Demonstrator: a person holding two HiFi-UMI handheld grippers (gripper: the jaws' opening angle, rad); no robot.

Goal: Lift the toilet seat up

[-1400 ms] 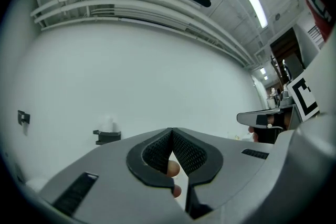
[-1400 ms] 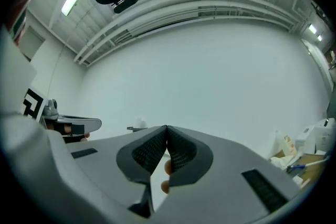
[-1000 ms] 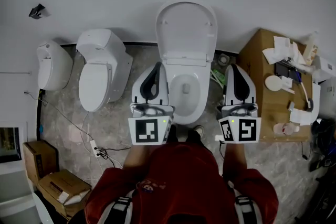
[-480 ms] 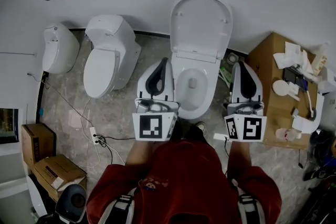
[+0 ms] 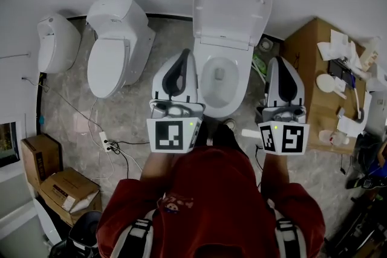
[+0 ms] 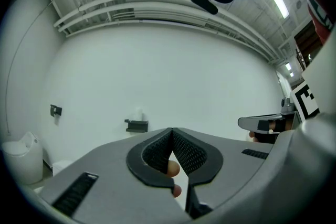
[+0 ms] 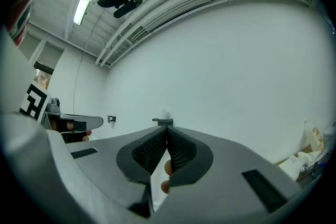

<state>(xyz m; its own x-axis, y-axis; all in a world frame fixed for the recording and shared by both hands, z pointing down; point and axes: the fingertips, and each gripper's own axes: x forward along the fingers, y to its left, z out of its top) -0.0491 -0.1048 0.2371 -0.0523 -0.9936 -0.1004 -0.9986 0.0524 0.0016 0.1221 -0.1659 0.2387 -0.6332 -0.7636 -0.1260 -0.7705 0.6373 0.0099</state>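
A white toilet (image 5: 219,107) stands against the wall with its cover (image 5: 230,6) raised upright, and the bowl below lies open. I cannot tell the seat ring apart from the lid. My left gripper (image 5: 185,52) hangs beside the bowl's left rim, shut, with nothing between its pads. My right gripper (image 5: 279,60) is right of the bowl, also shut and empty. In the left gripper view the left gripper (image 6: 171,131) points at a bare white wall. The right gripper (image 7: 166,128) faces the same wall in its own view. Neither gripper touches the toilet.
A second white toilet (image 5: 115,45) with its lid down and a smaller white fixture (image 5: 55,42) stand to the left. A wooden table (image 5: 305,63) with clutter is close on the right. Cardboard boxes (image 5: 60,184) and cables (image 5: 112,148) lie on the floor at left. A black holder (image 6: 136,125) hangs on the wall.
The head view has swung, so the toilets sit differently in the picture. Both grippers have shifted slightly alongside the bowl. Their jaws stay shut.
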